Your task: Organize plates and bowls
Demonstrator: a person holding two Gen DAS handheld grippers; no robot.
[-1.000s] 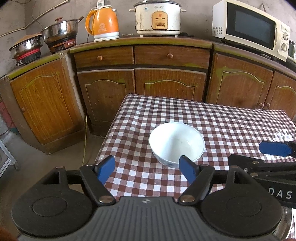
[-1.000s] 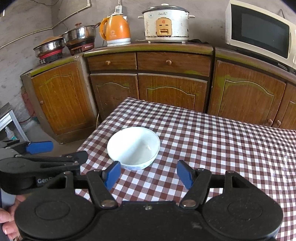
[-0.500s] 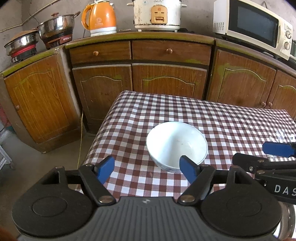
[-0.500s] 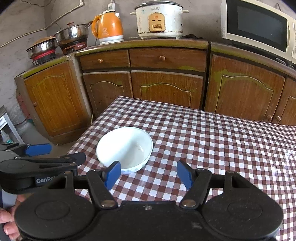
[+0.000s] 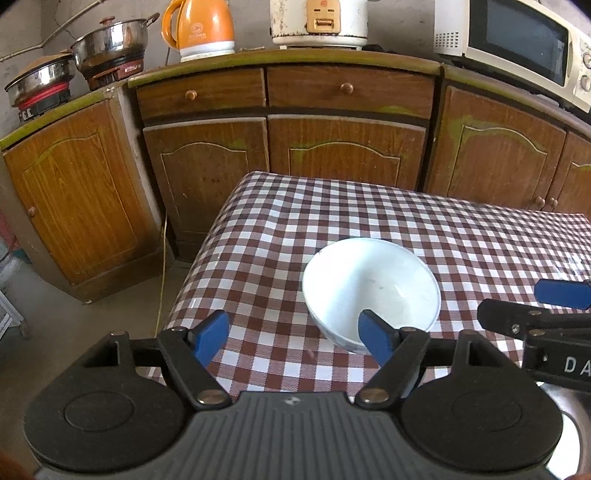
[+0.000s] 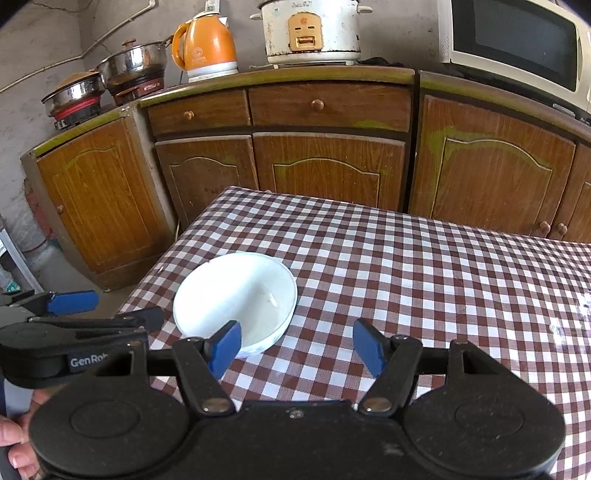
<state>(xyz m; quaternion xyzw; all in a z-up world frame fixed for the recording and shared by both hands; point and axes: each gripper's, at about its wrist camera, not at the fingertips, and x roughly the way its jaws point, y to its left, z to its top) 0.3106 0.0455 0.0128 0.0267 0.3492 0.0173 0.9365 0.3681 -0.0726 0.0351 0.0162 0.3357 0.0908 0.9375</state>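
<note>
- Over the near edge of the checked tabletop (image 5: pixel 369 206), the left hand-held gripper (image 5: pixel 291 338) hangs with its blue-padded jaws spread wide, nothing between them but red-and-white cloth.
- Its right fingertip (image 5: pixel 373 332) sits in front of the near rim of the round white ceramic bowl (image 5: pixel 371 284); whether it touches, I cannot tell.
- Over on the right wrist view, the right hand-held gripper (image 6: pixel 295 349) is just as wide open and has hold of nothing.
- Its left fingertip (image 6: pixel 225 345) overlaps the same white bowl (image 6: pixel 236 295) at the near rim; the other pad stands well clear over bare cloth.
- The bowl stands upright and looks empty, near the tabletop's left front corner, between the two tools.
- Each tool shows in the other's view: the right one's black arm and blue pad at the right edge, the left one's at the left edge, with a person's hand (image 6: pixel 16 443) gripping it below.
- Beyond the tabletop runs a row of brown wooden cabinets (image 5: pixel 332 155).
- On top of them: an orange electric kettle (image 5: pixel 201 27), a white rice cooker (image 6: pixel 312 31), a cream microwave oven (image 5: pixel 517 44) and two steel pots (image 5: pixel 107 42) on burners.
</note>
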